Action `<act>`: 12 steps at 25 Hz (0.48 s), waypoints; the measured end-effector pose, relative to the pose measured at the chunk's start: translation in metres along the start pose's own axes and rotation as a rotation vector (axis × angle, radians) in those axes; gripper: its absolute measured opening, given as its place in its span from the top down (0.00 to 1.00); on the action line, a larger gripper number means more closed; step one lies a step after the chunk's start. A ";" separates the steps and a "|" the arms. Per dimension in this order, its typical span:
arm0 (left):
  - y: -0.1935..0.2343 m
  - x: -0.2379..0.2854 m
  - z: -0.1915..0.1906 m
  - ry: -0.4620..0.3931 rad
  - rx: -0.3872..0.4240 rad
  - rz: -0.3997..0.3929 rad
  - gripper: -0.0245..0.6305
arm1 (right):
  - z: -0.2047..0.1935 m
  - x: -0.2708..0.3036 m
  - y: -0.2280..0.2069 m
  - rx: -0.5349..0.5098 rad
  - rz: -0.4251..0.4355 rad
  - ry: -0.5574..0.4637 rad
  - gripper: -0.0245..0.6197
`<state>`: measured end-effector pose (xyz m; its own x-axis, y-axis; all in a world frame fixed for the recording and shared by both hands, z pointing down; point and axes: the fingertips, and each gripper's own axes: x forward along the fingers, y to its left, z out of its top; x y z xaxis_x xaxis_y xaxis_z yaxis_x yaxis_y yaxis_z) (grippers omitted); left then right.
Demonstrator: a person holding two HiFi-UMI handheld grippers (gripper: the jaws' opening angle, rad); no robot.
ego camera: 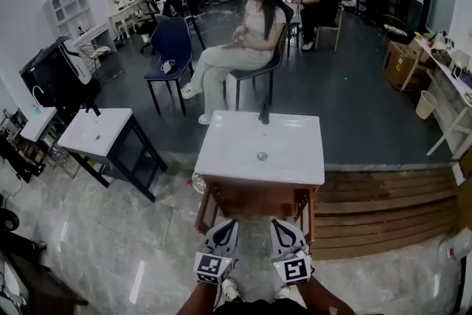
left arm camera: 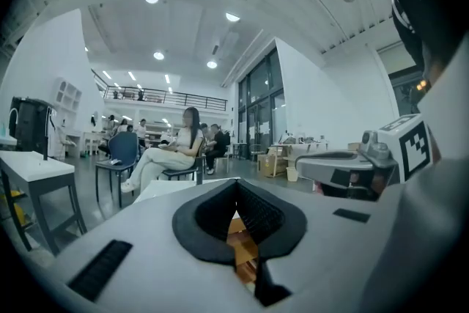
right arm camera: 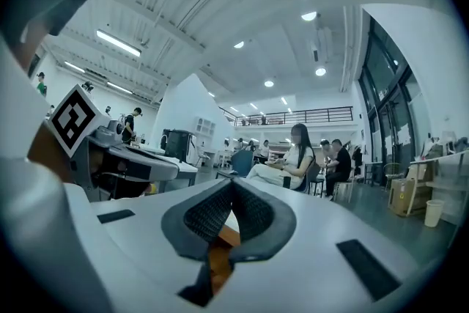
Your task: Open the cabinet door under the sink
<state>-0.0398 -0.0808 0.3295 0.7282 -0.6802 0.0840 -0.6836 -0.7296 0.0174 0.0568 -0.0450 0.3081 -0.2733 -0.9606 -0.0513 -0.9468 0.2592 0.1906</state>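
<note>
I am holding both grippers level and low in the head view, side by side and pointing at the cabinet (ego camera: 254, 197), which is standing directly ahead of me under the white sink (ego camera: 259, 147). The left gripper (ego camera: 226, 223) is showing its jaws closed, pads meeting at the tips with nothing gripped, as its own view confirms (left arm camera: 236, 184). The right gripper (ego camera: 281, 223) is likewise closed and empty (right arm camera: 233, 184). The brown wood showing through the gap below the pads in both gripper views is, in my judgement, the cabinet beyond and not something held. Neither gripper is touching the cabinet; both are hanging just short of its front. On progress, I am judging the task to be at its start: no handle is being held, and nothing is being pulled. From this steep angle the front is appearing only as a narrow brown strip between the two front legs, so I cannot tell whether the door is shut or ajar, nor where its handle is sitting. What is remaining is to find the handle, open a gripper, close on it and swing the door out. On orientation, the cabinet is standing upright with its front facing me, and the tap (ego camera: 263, 114) is sitting at the far edge. The long axis of the sink top is running left to right across the head view.
</note>
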 end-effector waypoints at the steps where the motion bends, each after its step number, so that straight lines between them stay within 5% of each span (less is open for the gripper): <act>1: -0.003 0.001 0.003 -0.004 0.006 -0.005 0.93 | 0.004 -0.002 -0.003 -0.005 -0.004 -0.006 0.92; 12: -0.022 0.010 0.028 -0.036 0.053 -0.024 0.93 | 0.019 -0.017 -0.018 -0.011 -0.021 -0.032 0.92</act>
<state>-0.0161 -0.0732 0.3021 0.7465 -0.6636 0.0479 -0.6628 -0.7480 -0.0340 0.0752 -0.0317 0.2868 -0.2593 -0.9619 -0.0866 -0.9504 0.2382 0.1998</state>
